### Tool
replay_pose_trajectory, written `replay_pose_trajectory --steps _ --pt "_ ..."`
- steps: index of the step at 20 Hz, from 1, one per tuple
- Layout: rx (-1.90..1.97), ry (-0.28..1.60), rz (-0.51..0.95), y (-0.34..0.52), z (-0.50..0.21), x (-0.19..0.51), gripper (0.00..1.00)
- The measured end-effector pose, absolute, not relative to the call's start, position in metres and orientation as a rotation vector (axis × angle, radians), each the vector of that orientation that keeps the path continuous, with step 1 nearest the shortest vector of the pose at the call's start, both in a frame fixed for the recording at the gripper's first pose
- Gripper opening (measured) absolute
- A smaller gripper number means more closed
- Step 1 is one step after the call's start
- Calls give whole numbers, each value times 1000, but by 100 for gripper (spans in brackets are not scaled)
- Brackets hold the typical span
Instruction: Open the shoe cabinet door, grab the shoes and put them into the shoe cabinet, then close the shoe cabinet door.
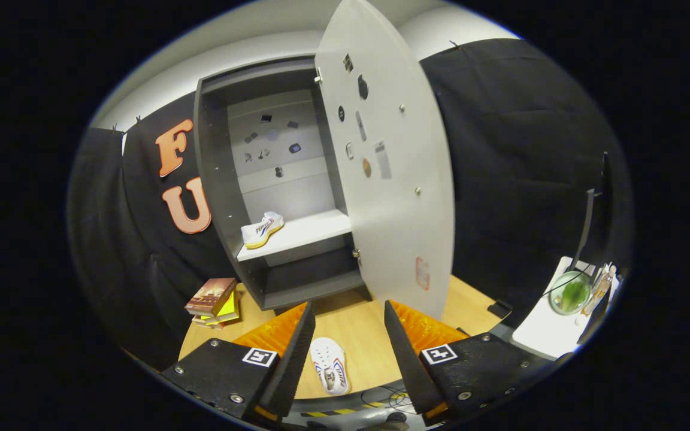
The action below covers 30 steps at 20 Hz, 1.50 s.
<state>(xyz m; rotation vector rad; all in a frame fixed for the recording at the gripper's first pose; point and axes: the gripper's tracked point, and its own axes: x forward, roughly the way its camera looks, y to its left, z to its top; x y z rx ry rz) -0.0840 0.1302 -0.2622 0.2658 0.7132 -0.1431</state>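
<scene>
Your wooden table [357, 326] carries the open shoe cabinet [219, 197], a stack of books [213, 301] just left of it, and one white sneaker [330, 365] lying between your spread tongs [348, 353]. The cabinet's white shelf [309, 233] holds the other sneaker [262, 230].

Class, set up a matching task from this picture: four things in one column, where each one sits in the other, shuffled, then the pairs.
1. shoe on the shelf
2. shoe on the table
3. stack of books
4. cabinet door

A. left of the cabinet's foot
B. swung open
C. between the open fingers of the gripper
D. inside the shoe cabinet

Pairs: 1-D, 2-C, 3-A, 4-B
</scene>
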Motion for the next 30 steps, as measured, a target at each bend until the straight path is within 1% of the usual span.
replay_pose_trajectory --steps 4,8,11,14,18,22,25,28,30 --pt "306 891 -89 160 -350 -101 81" --pt "308 1075 -21 185 -435 -122 83" --pt "257 1197 47 198 -484 -138 79" --pt "209 1276 108 206 -518 -146 73" --pt "170 1345 187 219 -550 -149 68" --pt "188 1317 246 242 -547 -137 68" --pt "170 1324 299 260 -555 -144 67" --pt "173 1327 302 271 -564 -147 68" --pt "163 1321 296 275 -570 -147 59"
